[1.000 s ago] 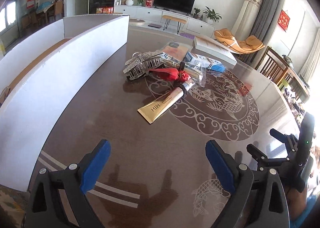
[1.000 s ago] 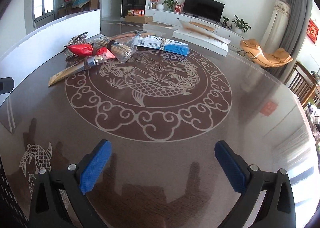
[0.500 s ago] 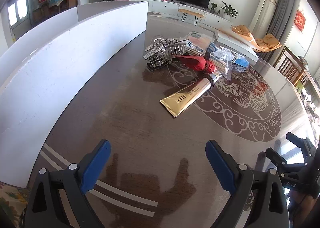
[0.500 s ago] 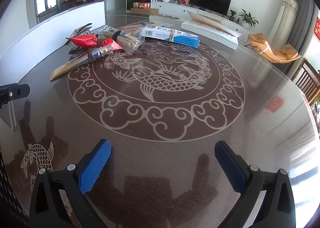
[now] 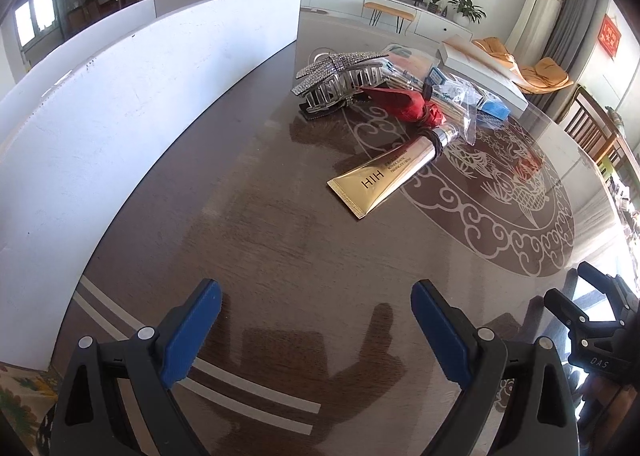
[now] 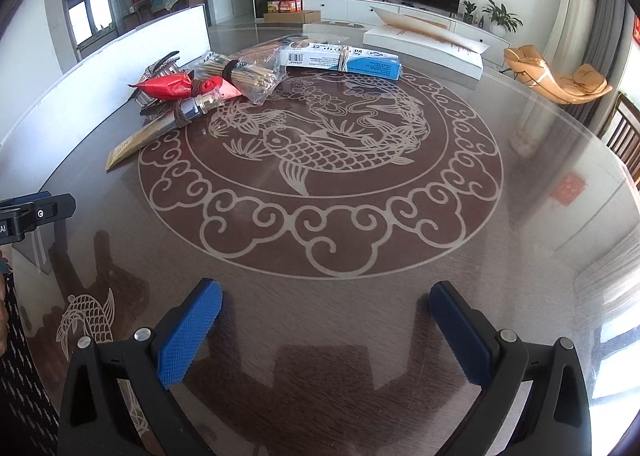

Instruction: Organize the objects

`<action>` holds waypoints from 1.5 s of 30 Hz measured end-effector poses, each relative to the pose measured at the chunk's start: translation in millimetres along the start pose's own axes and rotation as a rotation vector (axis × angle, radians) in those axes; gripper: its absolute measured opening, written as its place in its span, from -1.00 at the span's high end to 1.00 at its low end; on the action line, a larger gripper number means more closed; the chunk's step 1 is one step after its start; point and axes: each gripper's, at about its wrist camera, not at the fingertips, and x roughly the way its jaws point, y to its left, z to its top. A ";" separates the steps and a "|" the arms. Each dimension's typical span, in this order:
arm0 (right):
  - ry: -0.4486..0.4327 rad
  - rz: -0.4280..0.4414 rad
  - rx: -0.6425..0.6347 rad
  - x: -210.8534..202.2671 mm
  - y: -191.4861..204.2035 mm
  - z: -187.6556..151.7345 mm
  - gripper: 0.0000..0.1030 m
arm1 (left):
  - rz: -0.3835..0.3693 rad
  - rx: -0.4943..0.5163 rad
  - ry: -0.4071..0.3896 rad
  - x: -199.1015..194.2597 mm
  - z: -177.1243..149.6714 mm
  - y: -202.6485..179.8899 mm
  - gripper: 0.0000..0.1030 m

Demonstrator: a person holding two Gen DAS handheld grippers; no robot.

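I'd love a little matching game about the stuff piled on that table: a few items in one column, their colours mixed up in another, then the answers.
Things:
1. cream tube
2. hair claw clip
3. crinkled packet
4. long carton

Colours:
A. white with a blue end
B. gold
C. red
D. sparkly silver

Pairs: 1-B, 2-D, 3-C, 4-A

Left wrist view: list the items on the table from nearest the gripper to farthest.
gold tube → red packet → rhinestone hair claw → white flat box. The bagged sticks and blue-white box overlap the pile, so I leave them out.
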 end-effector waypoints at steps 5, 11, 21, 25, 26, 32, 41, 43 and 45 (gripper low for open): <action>0.000 0.000 0.000 0.0 -0.1 -0.1 -1.00 | -0.011 -0.020 0.007 0.9 0.2 4.0 -0.88; 0.000 0.000 0.000 0.0 -0.1 0.0 -1.00 | -0.015 -0.030 0.009 1.4 0.1 5.9 -0.88; 0.000 0.000 0.000 0.2 0.0 0.1 -1.00 | 0.003 -0.039 -0.004 0.4 0.8 7.4 -0.88; 0.000 0.000 0.000 0.2 0.0 0.1 -1.00 | 0.012 -0.031 -0.011 -0.7 0.6 5.7 -0.88; 0.000 0.000 0.000 0.2 0.0 0.0 -1.00 | 0.014 -0.035 -0.017 -1.6 0.6 6.7 -0.88; 0.002 -0.019 0.035 0.2 0.7 0.1 -1.00 | 0.022 -0.099 -0.055 -7.2 1.8 18.8 -0.88; 0.006 0.068 0.242 32.8 37.6 62.4 -1.00 | 0.043 -0.148 -0.103 -15.1 2.2 27.4 -0.88; 0.019 0.099 0.242 47.8 60.5 86.2 -1.00 | 0.044 -0.164 -0.110 -17.0 2.2 30.6 -0.88; 0.023 0.118 0.223 61.2 87.3 108.2 -1.00 | 0.043 -0.178 -0.115 -18.0 1.8 33.8 -0.88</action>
